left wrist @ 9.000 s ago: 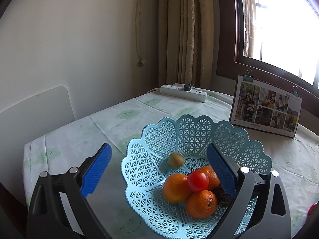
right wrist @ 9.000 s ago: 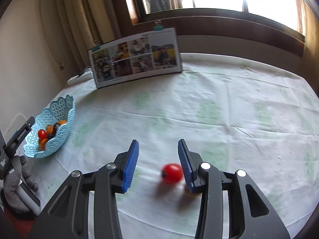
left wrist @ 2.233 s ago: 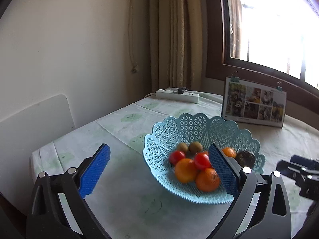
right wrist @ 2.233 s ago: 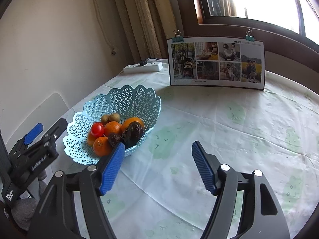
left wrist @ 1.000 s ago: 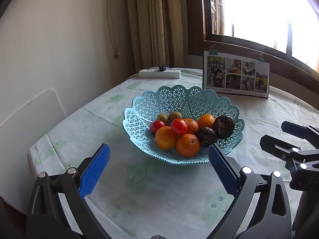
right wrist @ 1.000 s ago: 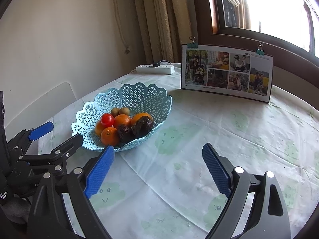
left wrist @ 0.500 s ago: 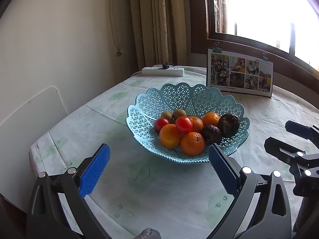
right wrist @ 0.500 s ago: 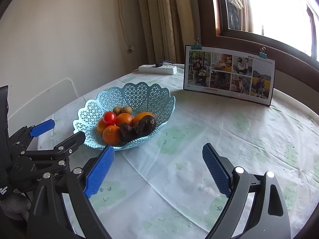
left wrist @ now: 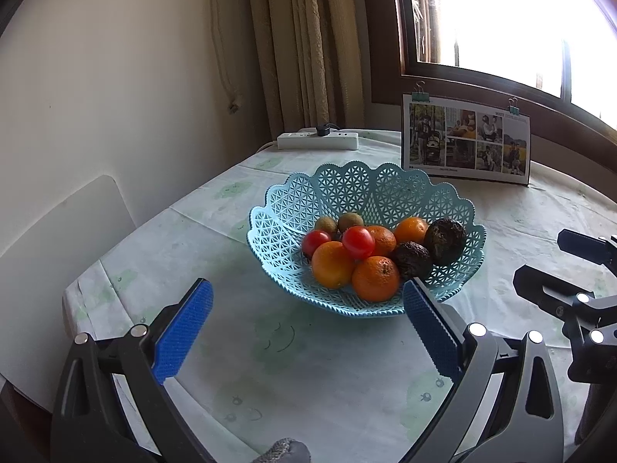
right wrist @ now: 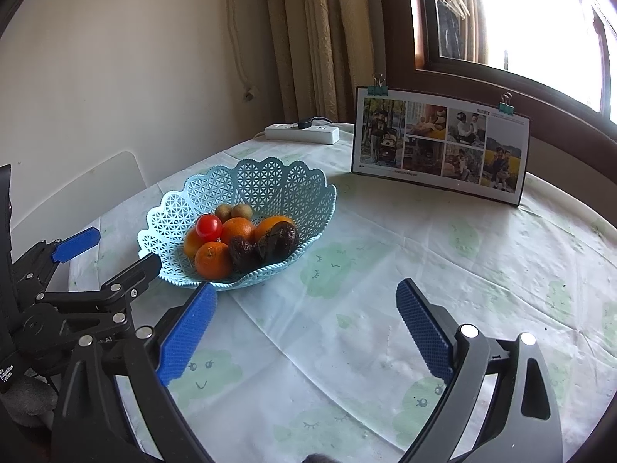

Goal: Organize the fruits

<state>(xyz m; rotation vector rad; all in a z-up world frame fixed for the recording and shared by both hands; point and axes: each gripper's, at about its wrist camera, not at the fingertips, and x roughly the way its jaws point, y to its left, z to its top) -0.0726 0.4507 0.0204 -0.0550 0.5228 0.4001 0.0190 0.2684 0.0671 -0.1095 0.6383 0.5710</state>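
On the table (left wrist: 347,378), toward its wall-side corner, we see the light blue lattice basket (left wrist: 358,185) holding all the visible fruit: three oranges (left wrist: 375,277), two red tomatoes (left wrist: 358,242), two small kiwis (left wrist: 349,220) at the back, and two dark wrinkled fruits (left wrist: 444,239) on the window side. We hold the left gripper (left wrist: 306,326) just short of the basket, its blue pads (left wrist: 184,330) spread wide and empty, the right-hand pad close to the basket's near rim. We hold the right gripper (right wrist: 304,326) beside it, over bare tablecloth (right wrist: 385,254), likewise spread wide and empty. Beyond the basket, a photo board (right wrist: 439,142) with two binder clips stands upright near the window (left wrist: 501,15), and a white power strip (left wrist: 318,141) lies at the table's far edge beneath the curtain (left wrist: 304,46). A white chair back (left wrist: 58,239) stands beside the table.
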